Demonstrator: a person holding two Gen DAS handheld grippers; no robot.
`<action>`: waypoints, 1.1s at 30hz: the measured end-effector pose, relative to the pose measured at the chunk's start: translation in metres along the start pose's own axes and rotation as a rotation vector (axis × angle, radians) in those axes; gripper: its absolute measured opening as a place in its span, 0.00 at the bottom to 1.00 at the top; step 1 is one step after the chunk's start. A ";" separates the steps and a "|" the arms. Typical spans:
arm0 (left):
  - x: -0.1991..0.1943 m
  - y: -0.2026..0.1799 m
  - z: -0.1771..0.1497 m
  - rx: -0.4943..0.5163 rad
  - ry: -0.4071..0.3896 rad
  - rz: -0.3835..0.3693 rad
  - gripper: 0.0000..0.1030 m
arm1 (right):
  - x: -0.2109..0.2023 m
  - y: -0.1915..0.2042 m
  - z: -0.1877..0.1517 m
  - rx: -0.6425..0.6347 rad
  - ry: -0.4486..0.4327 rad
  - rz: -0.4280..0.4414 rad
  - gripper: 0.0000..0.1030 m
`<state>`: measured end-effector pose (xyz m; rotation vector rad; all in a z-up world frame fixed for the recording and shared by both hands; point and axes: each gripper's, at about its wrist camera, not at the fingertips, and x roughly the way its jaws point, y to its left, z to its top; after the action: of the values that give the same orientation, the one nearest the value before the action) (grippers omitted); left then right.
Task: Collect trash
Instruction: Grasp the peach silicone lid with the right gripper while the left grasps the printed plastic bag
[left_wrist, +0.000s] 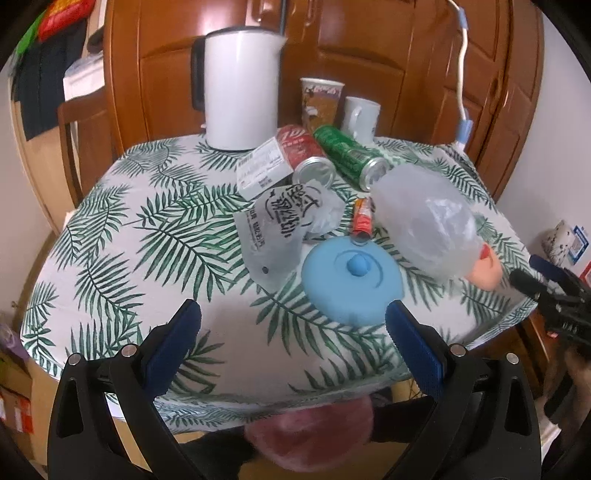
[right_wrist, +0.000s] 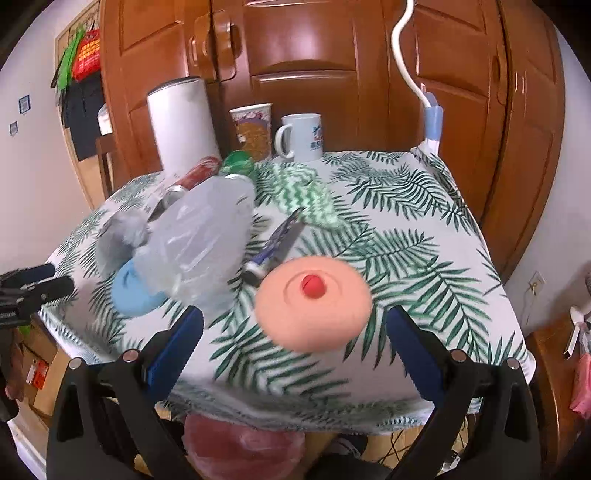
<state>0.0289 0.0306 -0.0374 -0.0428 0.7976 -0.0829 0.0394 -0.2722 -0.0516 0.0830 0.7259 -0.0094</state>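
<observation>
Trash lies on the leaf-print tablecloth (left_wrist: 147, 236): a red can (left_wrist: 301, 146), a green can (left_wrist: 347, 157), a white labelled packet (left_wrist: 264, 166), a printed plastic wrapper (left_wrist: 275, 225), a small orange wrapper (left_wrist: 364, 218) and a clear plastic bag (left_wrist: 428, 225). My left gripper (left_wrist: 293, 317) hovers open over the table's near edge, just short of a blue lid (left_wrist: 351, 277). In the right wrist view, my right gripper (right_wrist: 295, 325) stands open with nothing gripped. A peach lid (right_wrist: 314, 302) sits ahead between its fingers, and the clear bag (right_wrist: 199, 243) lies to its left.
At the back stand a white kettle (left_wrist: 240, 85), a paper cup (left_wrist: 319, 101) and a white mug (right_wrist: 301, 136). A green zigzag cloth (right_wrist: 306, 192) and a blue-white wrapper (right_wrist: 277, 240) lie mid-table. A reddish plastic bag (right_wrist: 240, 446) hangs below the front edge. Wooden cabinet doors (right_wrist: 314, 74) are behind.
</observation>
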 end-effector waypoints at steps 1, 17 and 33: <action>0.004 0.000 0.000 0.008 0.005 0.012 0.94 | 0.006 -0.002 0.002 -0.002 0.009 0.007 0.85; 0.032 0.005 0.011 0.012 0.010 0.016 0.94 | 0.051 -0.002 0.016 -0.033 0.049 -0.022 0.35; 0.084 0.016 0.056 0.005 0.007 0.058 0.94 | 0.065 -0.002 0.015 -0.056 0.051 -0.056 0.20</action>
<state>0.1281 0.0391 -0.0597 -0.0148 0.8048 -0.0297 0.0979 -0.2743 -0.0833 0.0092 0.7793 -0.0406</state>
